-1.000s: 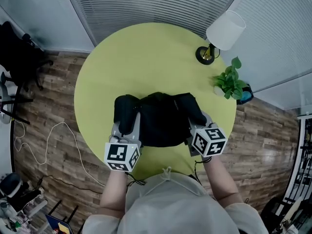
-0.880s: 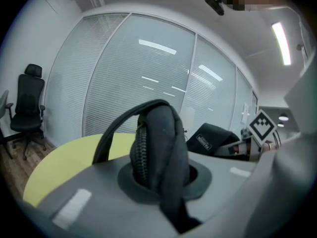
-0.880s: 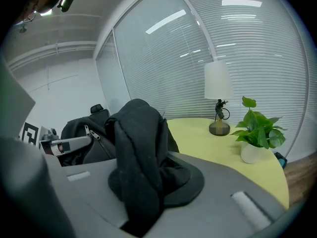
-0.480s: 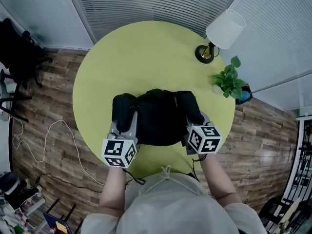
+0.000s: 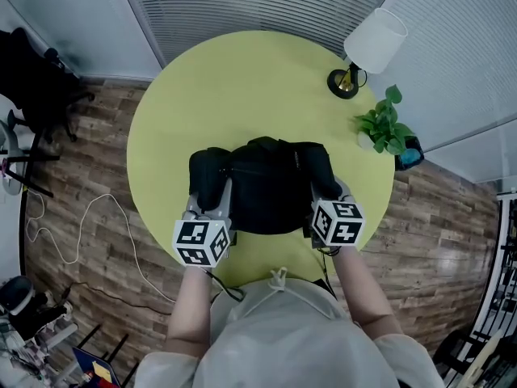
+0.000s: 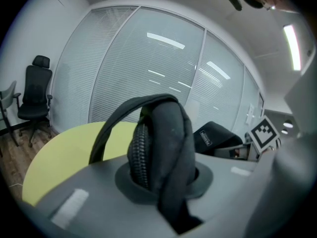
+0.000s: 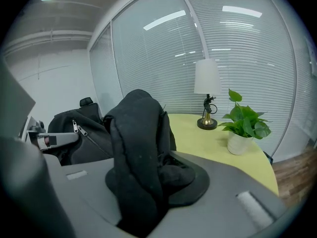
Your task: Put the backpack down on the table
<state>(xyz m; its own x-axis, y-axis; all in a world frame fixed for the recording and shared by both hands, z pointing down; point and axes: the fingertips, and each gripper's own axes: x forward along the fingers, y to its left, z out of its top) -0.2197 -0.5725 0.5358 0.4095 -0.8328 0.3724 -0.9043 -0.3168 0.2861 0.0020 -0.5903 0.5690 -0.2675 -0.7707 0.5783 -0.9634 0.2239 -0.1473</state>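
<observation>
Your left claw [image 6: 163, 175] pinches a bunched fold of the backpack [image 5: 271, 188]. A coarse zipper runs up the near side of that fold, and a flat strap loops off to its left. The jaws are opening, with the fabric between them and pressed by the pads. Your right claw [image 7: 148, 182] grips a thick wad of soft black cloth from the bag's other end. Those jaws are opening too, a little wider, and the cloth stands up between them.

Your forearms [image 5: 187, 305] reach forward side by side from your body. Each claw points ahead and somewhat down, and its marker cube [image 5: 202, 242] faces up. The two claws sit at opposite ends of the backpack, left and right.

The backpack is black woven cloth, slumped and wide. It spreads across the near half of the round yellow-green counter [image 5: 242, 87], whose top is smooth and matt. At the counter's far right edge stands a lamp [image 5: 373, 43] with a white shade and a dark round base. Just beside the lamp is a leafy green plant [image 5: 384, 128] in a small white pot. A black office chair [image 6: 35, 90] stands on the wood-plank floor [image 5: 89, 184] off to your left.
</observation>
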